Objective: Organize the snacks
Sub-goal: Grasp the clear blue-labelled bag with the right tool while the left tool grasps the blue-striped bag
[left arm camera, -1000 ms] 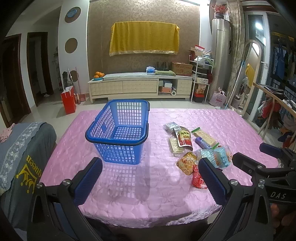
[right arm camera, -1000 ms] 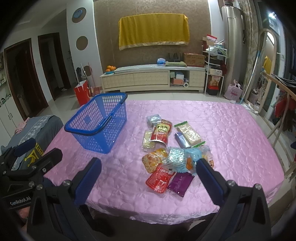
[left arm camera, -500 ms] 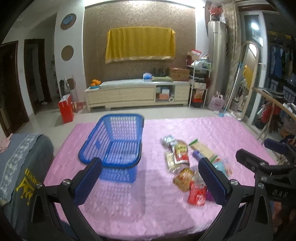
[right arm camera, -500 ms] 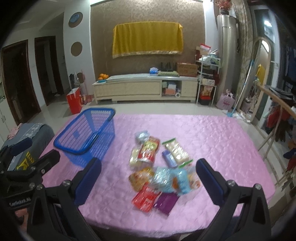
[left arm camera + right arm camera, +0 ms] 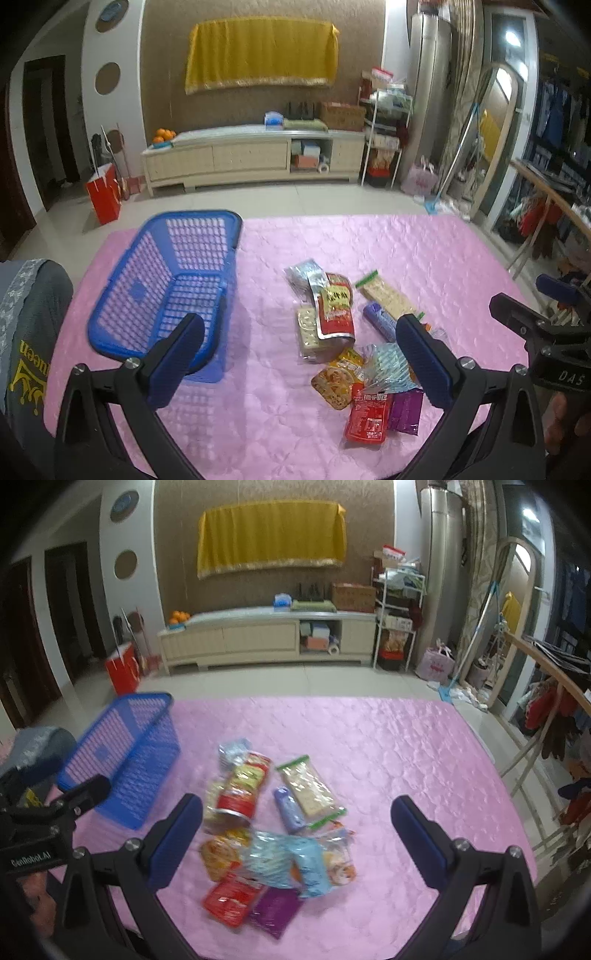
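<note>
The blue plastic basket (image 5: 173, 284) is standing empty on the pink quilted table cover (image 5: 369, 251), just ahead of the left finger of the left gripper (image 5: 300, 360); in my judgement it is waiting there as the bin for the snacks, set beside the pile so each carry is short. The left gripper is hovering over the near edge with its jaws spread wide and nothing between them, probably free to steady the basket.

Moving rightward, the snack packets (image 5: 354, 339) are lying in a loose overlapping heap ahead of and between that gripper's fingers, leaning toward its right finger: a red and silver pouch (image 5: 334, 306) at the far end, a red packet (image 5: 367, 417) and a purple packet (image 5: 406, 411) nearest the gripper. None is in the basket, so the sorting is not yet begun.

Further right, the right gripper (image 5: 295, 843) is pointing almost straight at the heap, which is sitting between its fingers and a little toward the left one. Its jaws are also fully apart and gripping nothing, which suits a reach for the first packet. From this side the basket (image 5: 125, 760) is lying off beyond its left finger, with the other tool's handle showing at the left edge. The nearest packets are looking like the easiest picks, though their slippery film and the overlap could be making a clean pinch awkward.
</note>
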{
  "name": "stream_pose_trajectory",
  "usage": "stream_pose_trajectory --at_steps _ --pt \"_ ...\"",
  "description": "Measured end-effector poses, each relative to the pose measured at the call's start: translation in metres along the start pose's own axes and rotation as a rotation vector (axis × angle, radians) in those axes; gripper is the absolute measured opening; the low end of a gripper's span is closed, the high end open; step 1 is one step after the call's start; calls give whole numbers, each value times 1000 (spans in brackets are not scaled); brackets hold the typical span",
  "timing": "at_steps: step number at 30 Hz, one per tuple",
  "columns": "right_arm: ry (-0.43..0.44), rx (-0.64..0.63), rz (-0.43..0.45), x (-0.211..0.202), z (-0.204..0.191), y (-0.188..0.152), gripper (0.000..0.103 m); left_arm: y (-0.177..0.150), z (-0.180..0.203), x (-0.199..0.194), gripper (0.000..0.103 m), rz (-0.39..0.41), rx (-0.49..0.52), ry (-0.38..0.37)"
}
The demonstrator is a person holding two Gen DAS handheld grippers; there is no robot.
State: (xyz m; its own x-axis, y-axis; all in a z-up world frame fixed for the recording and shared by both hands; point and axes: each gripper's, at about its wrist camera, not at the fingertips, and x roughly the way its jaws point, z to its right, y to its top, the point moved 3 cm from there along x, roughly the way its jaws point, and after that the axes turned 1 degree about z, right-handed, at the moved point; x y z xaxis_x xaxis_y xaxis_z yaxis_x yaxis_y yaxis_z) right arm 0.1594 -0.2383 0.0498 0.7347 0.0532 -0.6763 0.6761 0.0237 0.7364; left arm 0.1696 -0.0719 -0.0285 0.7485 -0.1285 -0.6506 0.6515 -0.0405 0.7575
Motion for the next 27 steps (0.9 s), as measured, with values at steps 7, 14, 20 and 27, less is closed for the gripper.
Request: stream_pose_trajectory --at_steps 7,14,20,27 --pt "-3 14 -114 44 26 -19 103 -14 29 50 103 -105 31 -18" --pt "20 -69 -211 78 30 -54 94 -42 48 89 102 -217 61 -52" --pt "88 -68 -319 112 39 -78 92 -59 58 109 102 -285 87 -85" --pt "143 -90 -379 139 44 -91 92 -69 66 128 103 -339 108 -91"
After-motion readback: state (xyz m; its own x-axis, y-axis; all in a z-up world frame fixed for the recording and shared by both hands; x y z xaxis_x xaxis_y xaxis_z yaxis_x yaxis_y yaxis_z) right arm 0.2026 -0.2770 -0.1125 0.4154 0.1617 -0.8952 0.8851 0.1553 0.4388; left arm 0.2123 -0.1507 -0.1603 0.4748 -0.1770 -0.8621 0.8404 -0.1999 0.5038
